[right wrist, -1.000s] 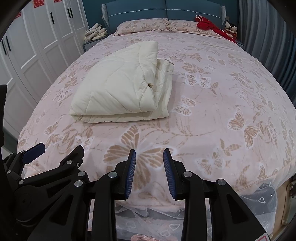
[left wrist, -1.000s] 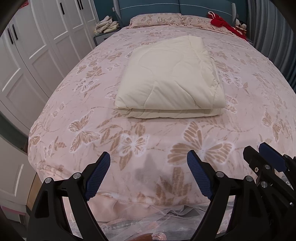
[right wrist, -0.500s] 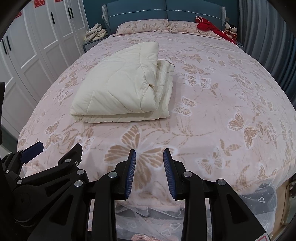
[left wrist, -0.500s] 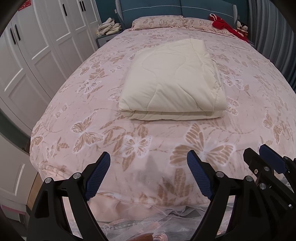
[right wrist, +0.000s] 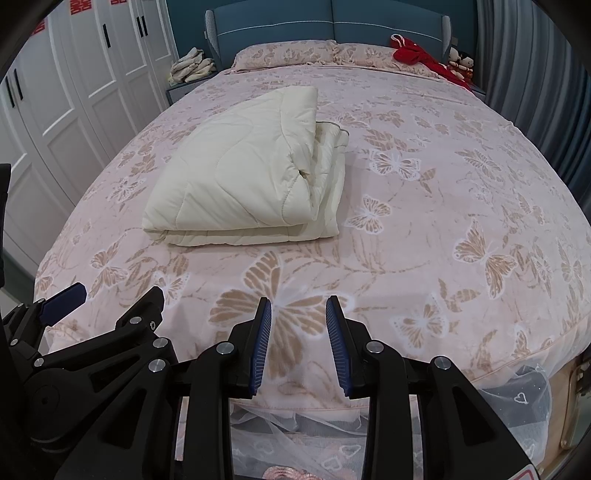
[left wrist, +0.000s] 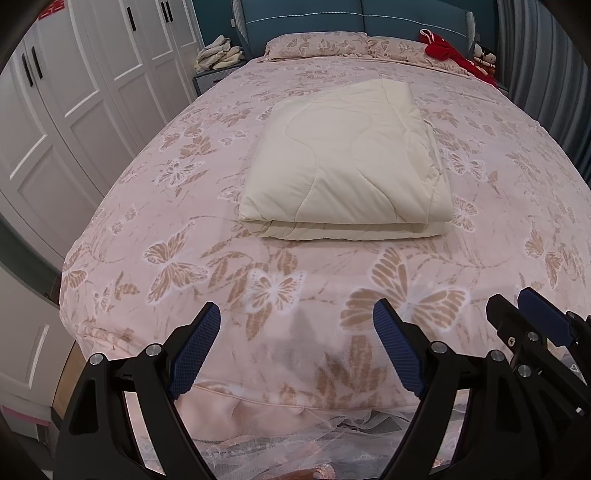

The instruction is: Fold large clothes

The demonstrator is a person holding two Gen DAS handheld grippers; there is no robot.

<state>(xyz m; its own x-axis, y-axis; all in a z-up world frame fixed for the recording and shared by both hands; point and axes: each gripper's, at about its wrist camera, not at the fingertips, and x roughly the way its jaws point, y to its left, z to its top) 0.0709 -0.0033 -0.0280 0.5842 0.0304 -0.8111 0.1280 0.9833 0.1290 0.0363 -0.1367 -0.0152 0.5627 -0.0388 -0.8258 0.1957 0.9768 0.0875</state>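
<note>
the left claw hangs over the foot edge of the bed with its blue-padded fingers spread wide and nothing between them. the right claw sits just beside it at the same edge, its fingers parted by a narrower gap, also empty; part of each claw's frame shows at the side of the other's view. under both lies the pink bedspread with tan and white butterflies, and a sheer lace skirt hangs below the foot. farther up, near the middle of the bed and well apart from both claws, the cream quilt lies folded into a thick rectangle, its layered edges stacked on the side away from the white wardrobe. pillows in the same print lie against the blue headboard, with a red cloth by them at the far right corner.
</note>
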